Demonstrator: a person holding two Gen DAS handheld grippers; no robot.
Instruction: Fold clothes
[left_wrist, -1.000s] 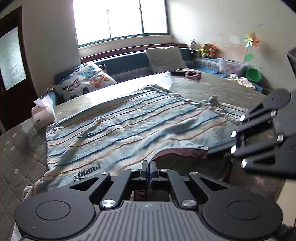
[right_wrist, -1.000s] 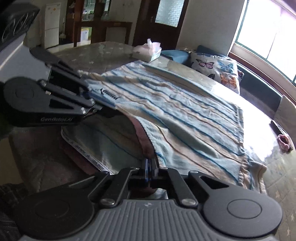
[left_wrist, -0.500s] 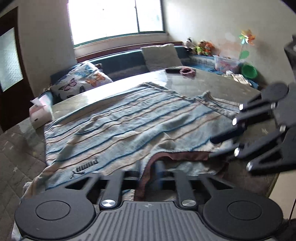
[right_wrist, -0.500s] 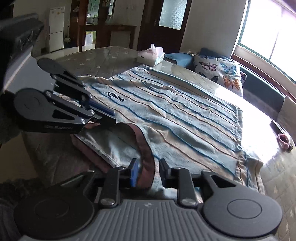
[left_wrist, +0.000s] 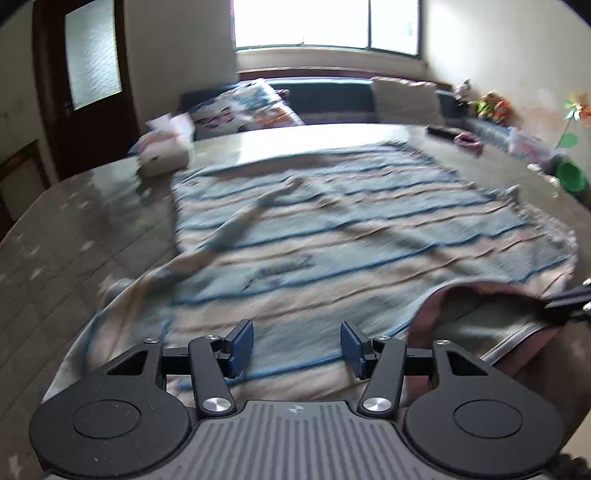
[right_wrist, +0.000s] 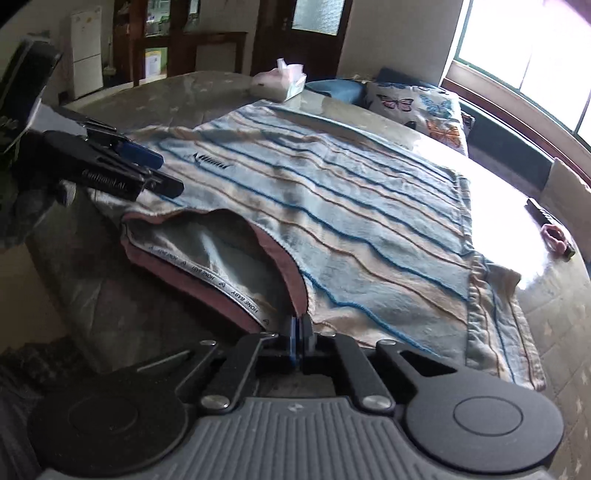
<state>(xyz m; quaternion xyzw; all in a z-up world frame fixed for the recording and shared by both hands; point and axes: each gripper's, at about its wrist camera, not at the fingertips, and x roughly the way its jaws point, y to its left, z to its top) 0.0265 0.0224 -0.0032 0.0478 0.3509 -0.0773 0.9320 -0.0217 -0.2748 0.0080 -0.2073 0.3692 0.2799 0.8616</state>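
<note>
A blue, beige and white striped shirt (left_wrist: 351, 229) lies spread flat on the table, its pink-trimmed neck opening (right_wrist: 221, 251) toward me. My left gripper (left_wrist: 297, 345) is open and empty, just above the shirt's near left shoulder. It also shows in the right wrist view (right_wrist: 151, 170) at the left. My right gripper (right_wrist: 300, 341) is shut at the right end of the pink collar; whether cloth is between the fingers is hidden. Its tips show at the right edge of the left wrist view (left_wrist: 569, 301).
The shirt lies on a quilted grey table (left_wrist: 74, 243). A tissue box (right_wrist: 286, 79) stands at the far left corner. A remote (right_wrist: 541, 212) and a pink hair tie (right_wrist: 556, 236) lie at the far right. A bench with cushions (left_wrist: 251, 107) runs under the window.
My left gripper has let go of the collar, opened wide and swung left over the shoulder. My right gripper opened half a second ago and has shut again at the collar's right end.
</note>
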